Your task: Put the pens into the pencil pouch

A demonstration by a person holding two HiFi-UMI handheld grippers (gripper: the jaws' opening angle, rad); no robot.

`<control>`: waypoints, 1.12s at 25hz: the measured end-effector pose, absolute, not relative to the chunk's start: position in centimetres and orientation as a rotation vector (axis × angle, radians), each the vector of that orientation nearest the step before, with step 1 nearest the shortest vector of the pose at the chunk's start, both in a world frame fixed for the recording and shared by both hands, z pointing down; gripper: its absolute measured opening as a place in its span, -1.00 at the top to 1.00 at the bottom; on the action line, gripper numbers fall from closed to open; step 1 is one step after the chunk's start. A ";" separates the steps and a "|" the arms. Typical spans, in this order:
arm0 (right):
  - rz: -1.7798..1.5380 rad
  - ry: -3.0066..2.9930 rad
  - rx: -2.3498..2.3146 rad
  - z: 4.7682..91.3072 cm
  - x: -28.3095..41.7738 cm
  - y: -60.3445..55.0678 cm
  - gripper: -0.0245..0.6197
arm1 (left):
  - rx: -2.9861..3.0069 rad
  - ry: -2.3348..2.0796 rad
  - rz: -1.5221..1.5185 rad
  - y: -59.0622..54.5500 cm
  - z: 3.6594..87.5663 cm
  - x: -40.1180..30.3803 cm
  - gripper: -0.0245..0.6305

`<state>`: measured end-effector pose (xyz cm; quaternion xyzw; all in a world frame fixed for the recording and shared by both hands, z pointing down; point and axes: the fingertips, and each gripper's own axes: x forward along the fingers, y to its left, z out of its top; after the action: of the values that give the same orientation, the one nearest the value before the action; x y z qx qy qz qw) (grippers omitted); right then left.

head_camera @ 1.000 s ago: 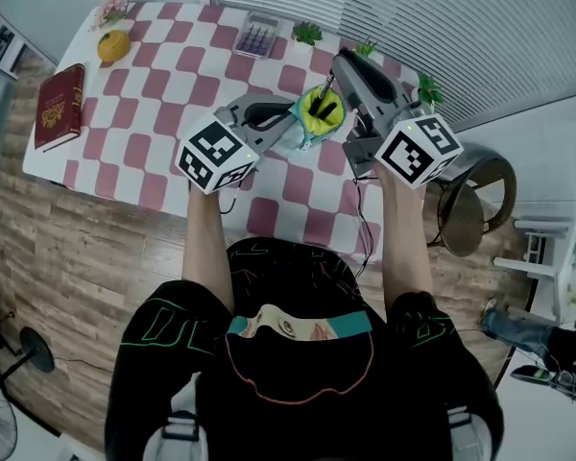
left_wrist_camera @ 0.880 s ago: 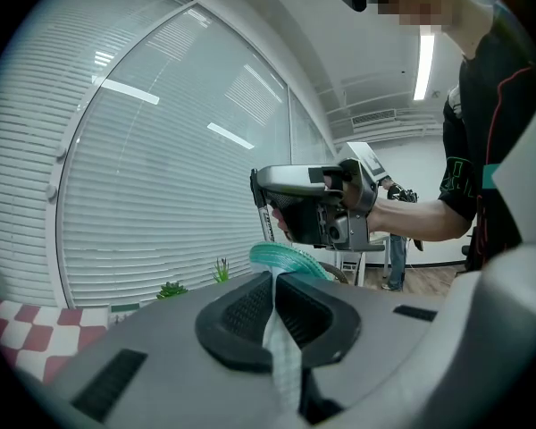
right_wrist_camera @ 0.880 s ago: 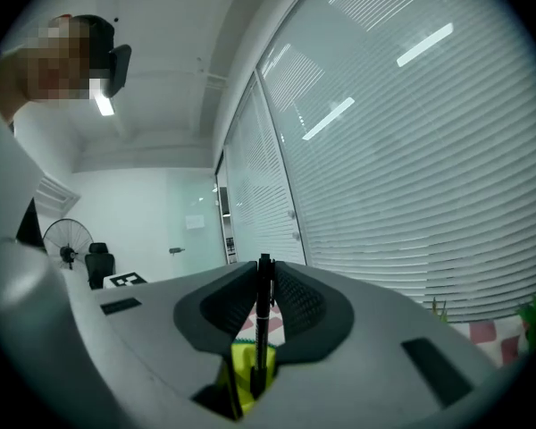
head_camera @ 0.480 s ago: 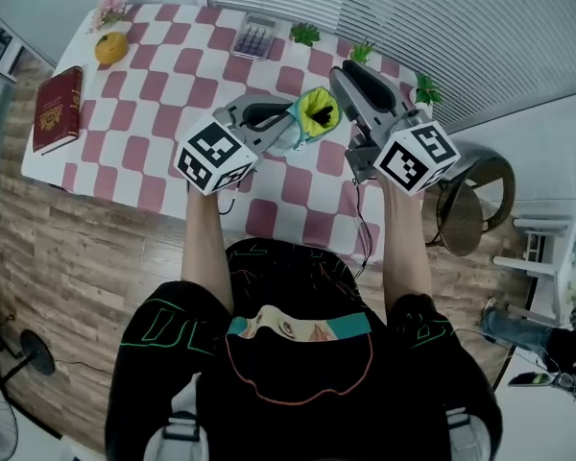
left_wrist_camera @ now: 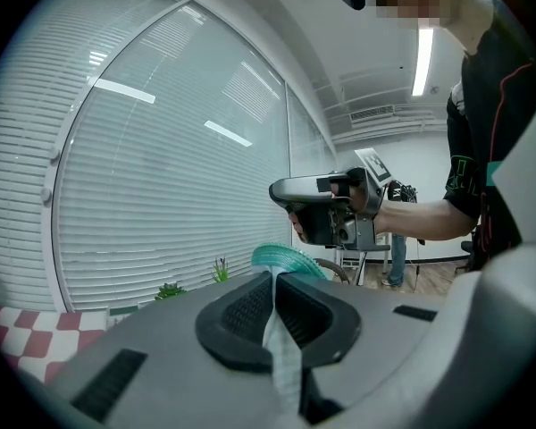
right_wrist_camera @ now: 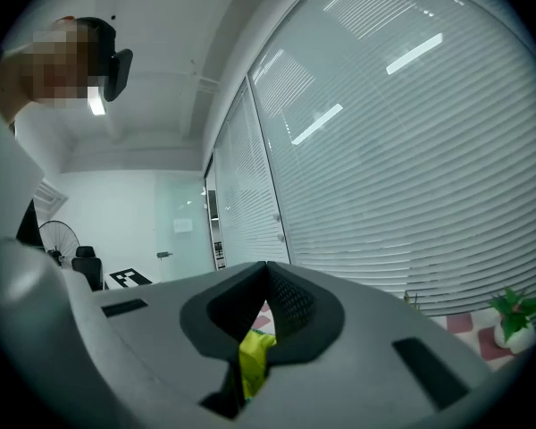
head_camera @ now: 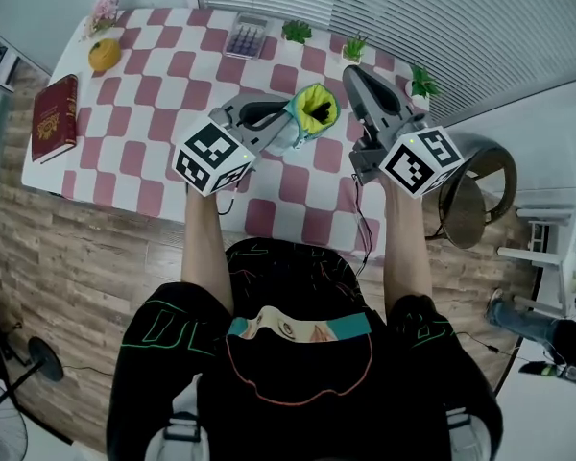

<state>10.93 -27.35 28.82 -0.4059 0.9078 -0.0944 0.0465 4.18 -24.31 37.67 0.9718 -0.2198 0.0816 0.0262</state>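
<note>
One dark pen stands inside the teal fabric pencil pouch with the yellow lining, its top showing in the open mouth. No other pen shows on the pink-and-white checked surface. The filling therefore looks complete or nearly so. What is left, by judgement, is closing the pouch and setting it down.

Holding: the pouch hangs above the middle of the surface, mouth up. The left gripper is clamped on a fold of its pale fabric at the pouch's 8 o'clock. The right gripper has just closed its jaws, and the tips meet with nothing pinched between them. Yellow lining shows only through the gap behind the tips. In the head view this gripper lies just beside the pouch at 3 o'clock, apart from it.

Surroundings, read from the pouch:
- grey calculator, 11 o'clock
- three small green potted plants, 12 to 2 o'clock, along the far edge under the white window blinds
- dark red book, round orange fruit and pink flowers, 9 to 10 o'clock, well apart

Edges: the right edge runs close behind the right gripper at 4 o'clock, so room is tight there. The near edge lies at 6 o'clock. The widest bare cloth for setting down lies at 7 to 9 o'clock.
</note>
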 end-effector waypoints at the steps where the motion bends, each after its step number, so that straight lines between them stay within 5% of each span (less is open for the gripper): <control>1: -0.285 2.763 -1.250 28.9 11.4 -27.3 0.91 | 3.004 -0.679 0.255 -24.3 37.7 4.4 0.90; 28: -0.249 2.424 -1.904 29.1 29.6 -24.2 0.92 | 2.864 -1.276 0.049 -29.2 31.0 9.6 0.90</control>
<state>29.60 -24.24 29.13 -0.6155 0.7836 -0.0805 0.0245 9.57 -29.23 30.96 0.9134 -0.4068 0.0157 0.0029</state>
